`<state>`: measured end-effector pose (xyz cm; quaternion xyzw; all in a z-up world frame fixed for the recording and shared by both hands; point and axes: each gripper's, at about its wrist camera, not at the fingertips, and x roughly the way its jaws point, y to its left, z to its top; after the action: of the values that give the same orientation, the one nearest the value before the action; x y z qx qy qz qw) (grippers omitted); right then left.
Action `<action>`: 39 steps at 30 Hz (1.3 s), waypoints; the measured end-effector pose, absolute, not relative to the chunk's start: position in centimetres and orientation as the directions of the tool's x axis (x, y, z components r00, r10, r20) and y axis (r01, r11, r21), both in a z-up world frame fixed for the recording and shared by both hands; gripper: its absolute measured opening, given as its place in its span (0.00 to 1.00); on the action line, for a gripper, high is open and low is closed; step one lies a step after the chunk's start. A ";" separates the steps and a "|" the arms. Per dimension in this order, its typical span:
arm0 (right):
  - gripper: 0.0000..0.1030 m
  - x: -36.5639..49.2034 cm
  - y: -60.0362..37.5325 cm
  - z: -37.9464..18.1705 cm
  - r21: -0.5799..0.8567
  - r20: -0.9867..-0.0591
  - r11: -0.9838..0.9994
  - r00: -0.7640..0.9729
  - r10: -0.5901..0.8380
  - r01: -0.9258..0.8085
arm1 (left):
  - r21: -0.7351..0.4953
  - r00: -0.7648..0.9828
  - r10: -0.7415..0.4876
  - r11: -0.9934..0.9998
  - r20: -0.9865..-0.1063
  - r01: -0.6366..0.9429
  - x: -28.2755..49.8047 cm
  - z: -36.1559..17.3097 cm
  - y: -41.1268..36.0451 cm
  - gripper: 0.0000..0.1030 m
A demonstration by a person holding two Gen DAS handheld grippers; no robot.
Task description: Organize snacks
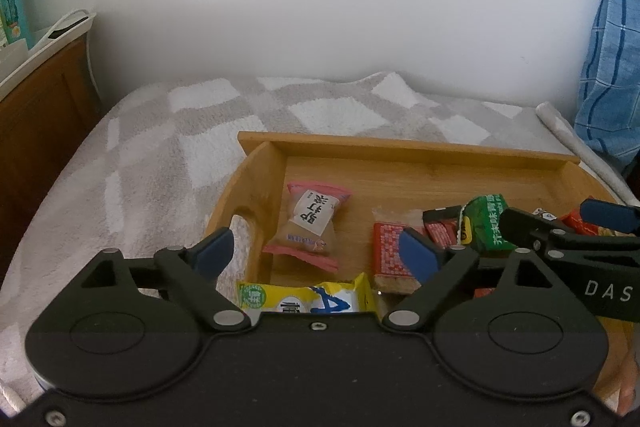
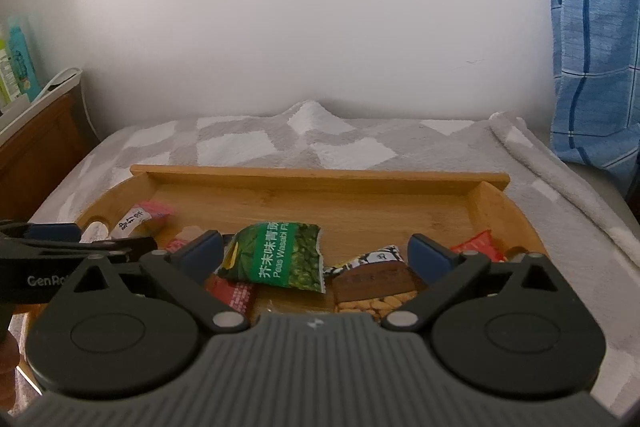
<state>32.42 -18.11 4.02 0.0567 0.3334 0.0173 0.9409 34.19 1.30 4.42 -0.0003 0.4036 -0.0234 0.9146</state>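
Checked blanket (image 2: 360, 143) on bed; wooden tray (image 2: 320, 175) of snacks.
Green pea packet (image 2: 280, 255) lay centre-frame, dead ahead of right gripper (image 2: 312, 251), jaws wide; left gripper (image 1: 316, 247) likewise wide, empty.

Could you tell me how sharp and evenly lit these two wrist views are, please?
Left wrist: soft daylight, pale wall washed out, wooden tray bowed by fisheye, dark corners. Right wrist: green pea packet print legible, pink snack blurred, edges vignetted.

- The tray (image 2: 320, 174) lies on the blanket (image 2: 248, 143), with the wall (image 2: 320, 7) behind.
- Inside it, the soda cracker pack (image 1: 310, 223) sits left; the wasabi pea packet (image 2: 280, 255) lies in the middle; the peanut bar (image 2: 372, 287) is just right of it.
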 end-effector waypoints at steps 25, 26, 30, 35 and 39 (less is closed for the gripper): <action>1.00 27.7 -18.3 7.3 0.088 -0.559 0.996 0.827 0.062 -0.015 | -0.042 0.706 -0.063 0.998 -0.706 0.048 29.6 8.8 1.7 0.99; 1.00 27.4 -18.4 7.5 0.091 -0.557 0.996 0.828 0.063 -0.014 | -0.046 0.706 -0.067 0.998 -0.705 0.049 29.4 9.0 1.7 0.99; 1.00 26.3 -18.6 8.3 0.112 -0.549 0.994 0.833 0.067 -0.006 | -0.051 0.712 -0.075 0.997 -0.698 0.055 28.1 9.8 1.7 0.99; 1.00 24.6 -18.5 9.5 0.110 -0.527 0.994 0.846 0.076 -0.021 | -0.048 0.727 -0.082 0.997 -0.682 0.068 26.2 11.1 1.6 0.99; 1.00 23.1 -18.5 10.5 0.124 -0.511 0.992 0.855 0.088 -0.028 | -0.051 0.734 -0.093 0.996 -0.672 0.079 24.5 11.9 1.5 0.99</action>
<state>23.11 -18.51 10.53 0.0560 0.2673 0.0302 0.9615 24.54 1.55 11.94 -0.0093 0.3614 -0.0462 0.9312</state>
